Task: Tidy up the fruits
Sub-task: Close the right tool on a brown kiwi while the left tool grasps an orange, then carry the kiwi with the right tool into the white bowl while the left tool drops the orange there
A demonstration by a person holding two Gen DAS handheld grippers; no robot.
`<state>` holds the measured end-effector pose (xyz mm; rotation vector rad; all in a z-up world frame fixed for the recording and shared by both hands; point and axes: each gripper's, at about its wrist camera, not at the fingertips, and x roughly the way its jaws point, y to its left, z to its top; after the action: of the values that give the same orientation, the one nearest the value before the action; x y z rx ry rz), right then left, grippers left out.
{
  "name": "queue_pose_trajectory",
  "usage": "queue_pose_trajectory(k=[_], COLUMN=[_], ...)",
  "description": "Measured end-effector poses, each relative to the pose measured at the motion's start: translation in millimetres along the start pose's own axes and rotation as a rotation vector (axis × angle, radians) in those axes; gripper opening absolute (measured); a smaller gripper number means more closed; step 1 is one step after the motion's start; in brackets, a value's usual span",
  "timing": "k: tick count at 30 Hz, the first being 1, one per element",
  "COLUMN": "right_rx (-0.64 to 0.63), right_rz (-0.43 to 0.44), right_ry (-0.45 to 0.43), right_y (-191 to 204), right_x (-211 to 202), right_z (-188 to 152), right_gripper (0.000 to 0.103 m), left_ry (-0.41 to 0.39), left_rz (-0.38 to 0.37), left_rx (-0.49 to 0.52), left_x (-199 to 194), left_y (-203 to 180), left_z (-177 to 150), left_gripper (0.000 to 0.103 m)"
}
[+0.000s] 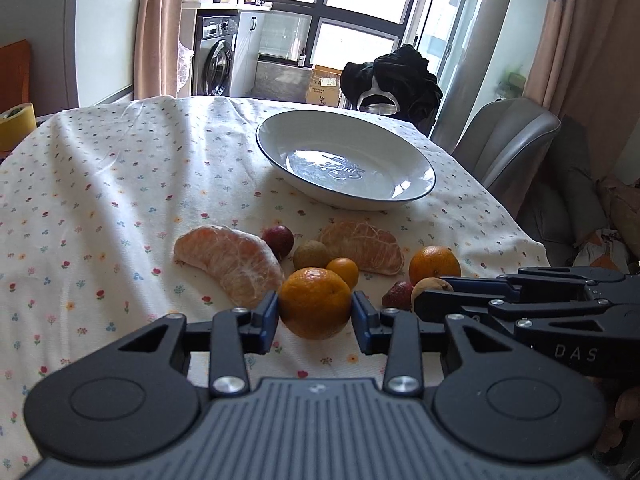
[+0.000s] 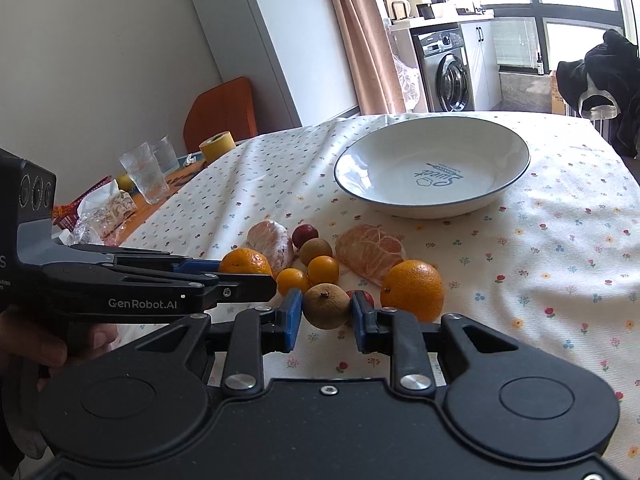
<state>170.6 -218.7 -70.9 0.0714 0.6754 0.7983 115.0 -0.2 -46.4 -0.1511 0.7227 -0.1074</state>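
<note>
Lying stem-sideways, the orange (image 1: 315, 303) sits pinched in the left hand-held gripper (image 1: 315, 312).

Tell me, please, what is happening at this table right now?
A person holds a gripper in each hand over fruit scattered on a flowered tablecloth. The left gripper brackets an orange, pads at its sides. The right gripper brackets a brownish round fruit likewise. Both fruits appear to rest on the cloth. The white plate behind holds nothing yet; two peeled citrus pieces and other small fruits wait nearby.
</note>
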Motion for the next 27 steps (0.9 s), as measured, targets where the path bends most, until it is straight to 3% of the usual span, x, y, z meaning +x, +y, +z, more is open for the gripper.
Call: queue_pose_trajectory(k=[11,27], right_rx=[0.019,0.056], right_rz=[-0.026,-0.037], right_ry=[-0.087,-0.117], right_y=[-15.9,-42.6], right_x=[-4.3,6.2], right_z=[24.9,45.0], right_gripper=[0.025,0.025], left_ry=[-0.038,-0.037], left_rz=[0.021,0.021], left_rx=[0.034,0.066], left_x=[-1.5,23.2], left_y=[-5.2,-15.2], left_z=[27.1,58.8], left_gripper=[0.037,0.037])
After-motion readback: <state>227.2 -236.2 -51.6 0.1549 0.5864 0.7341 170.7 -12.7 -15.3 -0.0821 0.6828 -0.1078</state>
